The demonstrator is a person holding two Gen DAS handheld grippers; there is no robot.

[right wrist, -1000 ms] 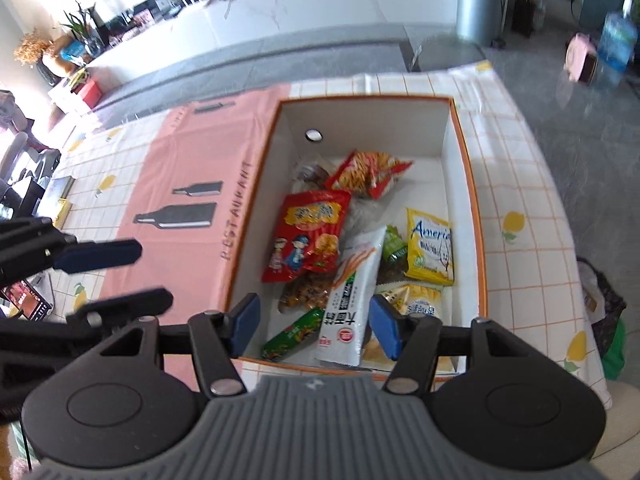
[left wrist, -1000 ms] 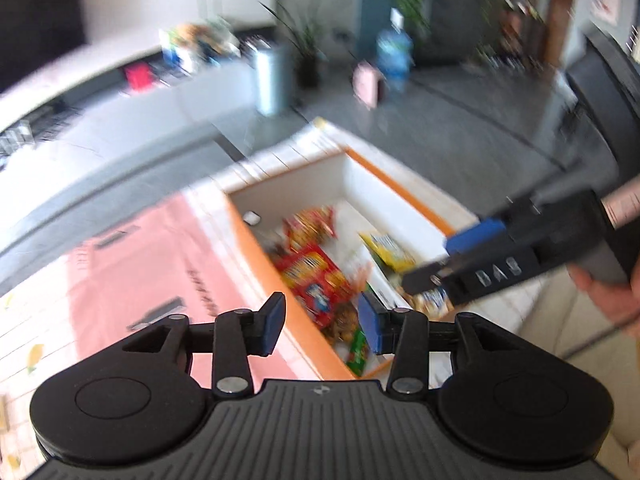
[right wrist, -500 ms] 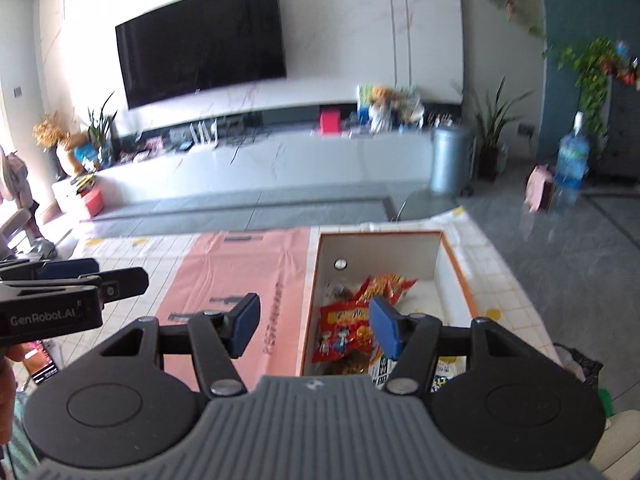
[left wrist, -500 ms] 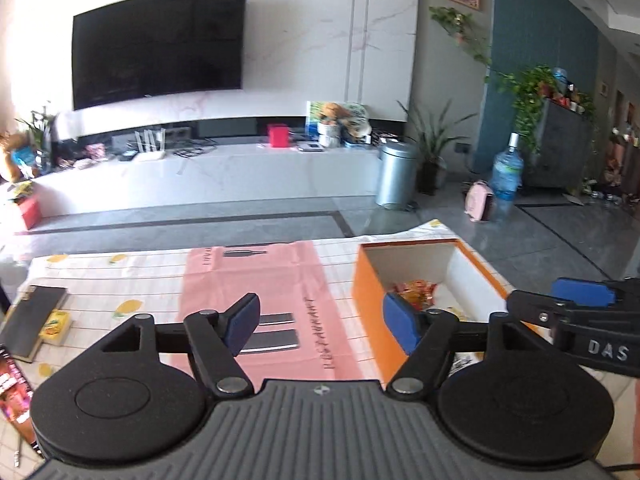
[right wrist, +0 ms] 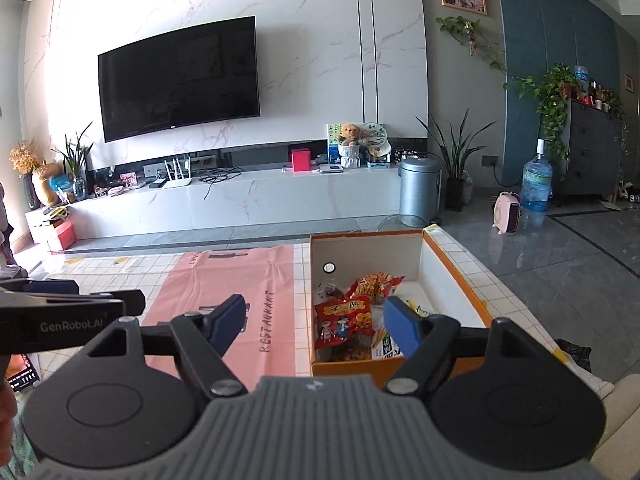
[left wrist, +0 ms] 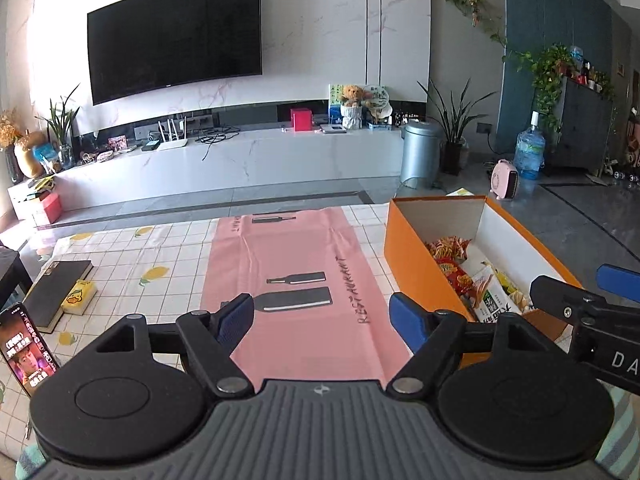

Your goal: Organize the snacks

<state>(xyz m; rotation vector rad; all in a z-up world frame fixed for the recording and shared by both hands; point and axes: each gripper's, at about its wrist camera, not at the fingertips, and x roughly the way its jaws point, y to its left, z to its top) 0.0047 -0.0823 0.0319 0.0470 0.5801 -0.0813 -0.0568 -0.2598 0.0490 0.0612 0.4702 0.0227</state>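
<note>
An orange box (left wrist: 416, 276) with white inner walls stands on the table at the right and holds several snack packets (left wrist: 458, 276). It also shows in the right wrist view (right wrist: 452, 264), with a red packet (right wrist: 346, 322) near its front. My left gripper (left wrist: 322, 320) is open and empty, held above the pink mat (left wrist: 296, 276), left of the box. My right gripper (right wrist: 312, 322) is open and empty, held near the box's front left corner. Each gripper shows at the edge of the other's view.
The table has a white checked cloth (left wrist: 160, 256). A dark book (left wrist: 60, 284), a yellow pack (left wrist: 80, 298) and a lit phone (left wrist: 26, 348) lie at its left. Beyond the table are a TV wall, a white bench and a grey bin (left wrist: 418, 154).
Both grippers have tilted up from looking down into the box to looking level across the room, and drawn back from the box. Both stay open and empty.
</note>
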